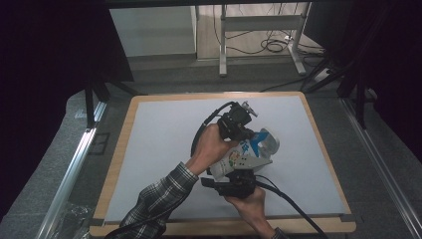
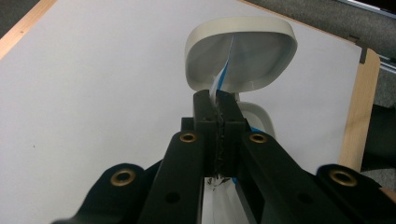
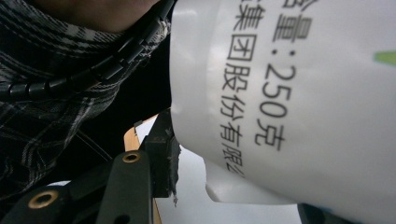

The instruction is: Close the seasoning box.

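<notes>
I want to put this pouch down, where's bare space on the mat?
The mat is bare on its left half, along the far edge and at the far right. It is crowded only mid-right, where the left gripper and right gripper hold the pouch.

A glossy white plastic pouch (image 1: 249, 152) with smooth printed film sits between matt black plastic tongs (image 2: 217, 116) fitted with brass-coloured metal rivets, above a bench (image 1: 164, 129) with a matt pale sheet and a wood-look edge; the sleeve (image 1: 154, 199) is plaid cloth.

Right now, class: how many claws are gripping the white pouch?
2. The left claw pinches the pouch at its far end; the right claw holds its near end.
</notes>
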Motion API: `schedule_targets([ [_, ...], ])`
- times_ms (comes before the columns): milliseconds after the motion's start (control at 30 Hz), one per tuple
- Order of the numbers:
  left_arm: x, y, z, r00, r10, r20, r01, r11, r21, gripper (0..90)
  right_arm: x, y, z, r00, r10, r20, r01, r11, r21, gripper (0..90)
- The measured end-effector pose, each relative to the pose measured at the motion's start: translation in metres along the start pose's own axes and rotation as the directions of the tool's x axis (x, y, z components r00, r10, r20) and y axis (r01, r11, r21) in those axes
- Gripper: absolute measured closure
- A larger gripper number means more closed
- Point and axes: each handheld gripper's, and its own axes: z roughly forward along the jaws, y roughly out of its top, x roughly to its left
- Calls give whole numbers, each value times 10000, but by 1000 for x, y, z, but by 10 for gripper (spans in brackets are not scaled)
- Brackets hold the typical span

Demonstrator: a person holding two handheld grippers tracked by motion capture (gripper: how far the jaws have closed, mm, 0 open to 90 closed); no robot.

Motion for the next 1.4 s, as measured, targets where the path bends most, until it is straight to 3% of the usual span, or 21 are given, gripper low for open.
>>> schedule_targets([
  [1400, 0, 0, 0, 10000, -52, 22, 52, 10000, 9, 896, 1, 0, 1, 10000, -47, -1, 47, 10000, -8, 537],
])
